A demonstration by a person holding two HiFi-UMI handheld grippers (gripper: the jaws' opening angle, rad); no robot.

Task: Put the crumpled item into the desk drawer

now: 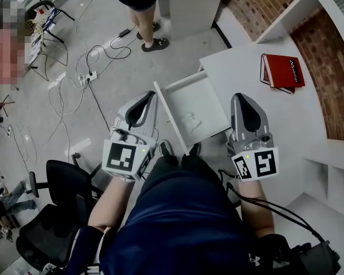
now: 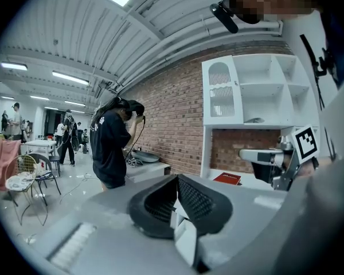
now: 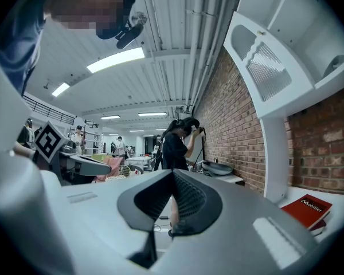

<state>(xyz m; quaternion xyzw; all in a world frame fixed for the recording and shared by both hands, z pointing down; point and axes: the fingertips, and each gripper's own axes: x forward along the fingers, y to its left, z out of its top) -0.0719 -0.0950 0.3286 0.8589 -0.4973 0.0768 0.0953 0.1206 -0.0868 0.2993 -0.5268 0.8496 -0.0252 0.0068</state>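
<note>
White desk (image 1: 246,73) stands against a brick wall (image 1: 332,85), its drawer (image 1: 205,95) pulled out over a grey floor (image 1: 40,113) strewn with cables (image 1: 94,53).

Crumpled item (image 1: 190,121): a small white wad lying on the drawer bottom, apart from the drawer walls. It is judged light, soft and easily crushed, probably paper. Slight jaw pressure across its bulkiest folds, applied from above, should suffice.

Left gripper (image 1: 144,103): jaws closed together, nothing held, hovering just outside the drawer front. Right gripper (image 1: 242,101): jaws likewise closed on nothing, above the desk edge at the drawer's other side.

With the item inside, placement appears complete; closing the drawer may remain.

Obstructions: the operator's legs (image 1: 180,168) sit close to the drawer front. A red book (image 1: 282,71) lies well apart on the desk. A bystander (image 1: 143,10) and an office chair (image 1: 46,211) are away from the drawer's path.
</note>
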